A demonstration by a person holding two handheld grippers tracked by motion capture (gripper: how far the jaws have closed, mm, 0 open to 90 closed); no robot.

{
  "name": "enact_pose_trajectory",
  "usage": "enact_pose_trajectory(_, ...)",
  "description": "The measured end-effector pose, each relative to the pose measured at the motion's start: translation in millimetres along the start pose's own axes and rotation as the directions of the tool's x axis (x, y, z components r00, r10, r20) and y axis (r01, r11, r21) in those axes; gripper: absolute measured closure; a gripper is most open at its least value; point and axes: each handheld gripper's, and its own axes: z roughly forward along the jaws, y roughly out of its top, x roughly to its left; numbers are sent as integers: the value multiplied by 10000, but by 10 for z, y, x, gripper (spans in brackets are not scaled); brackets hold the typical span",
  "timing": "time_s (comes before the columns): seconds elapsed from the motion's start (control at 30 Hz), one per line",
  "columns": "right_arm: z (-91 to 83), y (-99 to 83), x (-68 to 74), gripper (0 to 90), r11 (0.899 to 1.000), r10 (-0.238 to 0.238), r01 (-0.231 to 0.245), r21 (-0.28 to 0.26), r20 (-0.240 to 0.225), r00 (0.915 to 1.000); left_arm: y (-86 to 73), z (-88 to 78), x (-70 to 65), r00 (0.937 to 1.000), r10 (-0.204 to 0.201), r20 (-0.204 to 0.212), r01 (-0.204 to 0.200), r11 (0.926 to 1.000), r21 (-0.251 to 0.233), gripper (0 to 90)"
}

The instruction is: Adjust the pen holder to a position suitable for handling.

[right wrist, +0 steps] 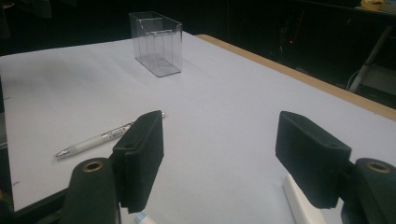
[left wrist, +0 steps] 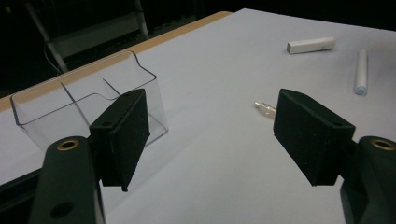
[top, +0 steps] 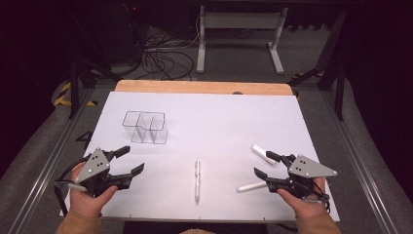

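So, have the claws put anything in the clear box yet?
Not yet. The clear box looks empty. The pen, the white marker and the white eraser all lie loose on the table. Nothing is in hand: the left claw and right claw are both open, holding nothing. Probably everything is left: picking up all three and dropping them in.

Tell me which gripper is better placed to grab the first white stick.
Right, probably. The right gripper stands open beside the white marker and white eraser bar. The left gripper, also open, sits across the table by the clear organizer.
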Motion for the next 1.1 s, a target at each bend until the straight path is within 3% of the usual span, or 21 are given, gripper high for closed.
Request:
enact_pose_trajectory(0.33,1,-9,-9,334,10000,44,-44,65,-59,10000,125,100,112,9995,-264,152,261,9994,242,192)
enact_pose_trajectory(0.63,16,-19,-2,332,9999,65,-64,95,-111,9999,244,165,174,9998,-53,215,41,9986,526,165)
enact_pose_trajectory(0.83,14,-20,-2,331,9999,70,-69,85,-124,9999,283,179,195,9993,290,246,-306,9973,663,226)
enact_pose_trajectory(1.0,11,-23,5,334,9999,119,-117,124,-147,9998,280,177,230,9963,337,790,-367,9987,364,399)
enact_pose_trajectory(1.1,13,-20,7,334,9999,61,-59,104,-151,9999,284,184,260,9953,374,896,-396,9990,224,420)
